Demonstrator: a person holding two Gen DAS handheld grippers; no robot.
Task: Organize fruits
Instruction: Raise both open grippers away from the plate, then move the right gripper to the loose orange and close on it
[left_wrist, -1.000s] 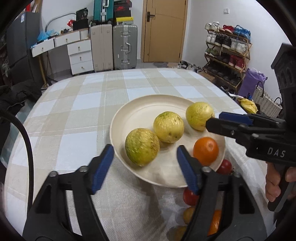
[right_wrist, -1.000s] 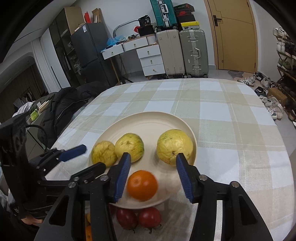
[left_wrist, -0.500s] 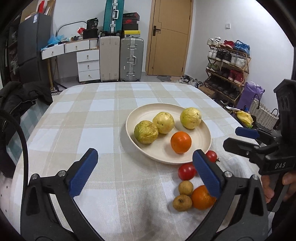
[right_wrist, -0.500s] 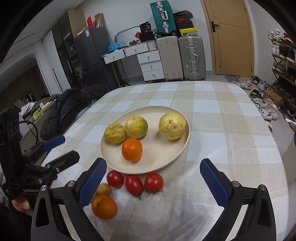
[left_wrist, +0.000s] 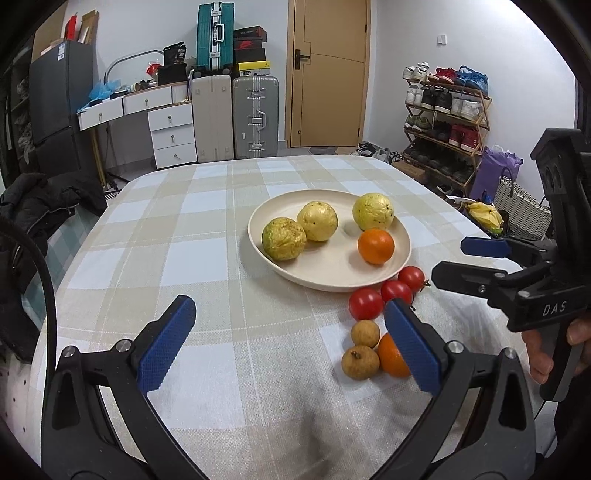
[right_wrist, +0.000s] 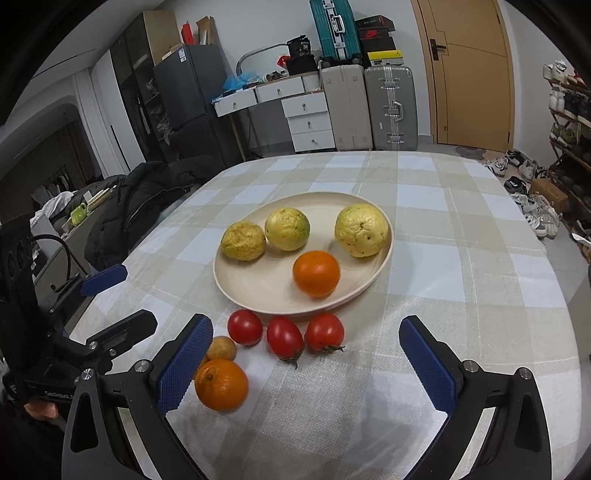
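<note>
A cream plate on the checked tablecloth holds three yellow-green guavas and an orange. In front of the plate lie three red tomatoes, two small brown fruits and a second orange. My left gripper is open and empty, held back from the plate. My right gripper is open and empty above the near cloth; it also shows in the left wrist view.
The table has rounded edges. Beyond it stand suitcases, white drawers, a door and a shoe rack. A black jacket lies at the table's left side.
Both grippers have drawn back and up from the plate and opened wider. The orange that was between my right fingers lies on the plate. The loose fruits have come into view.
</note>
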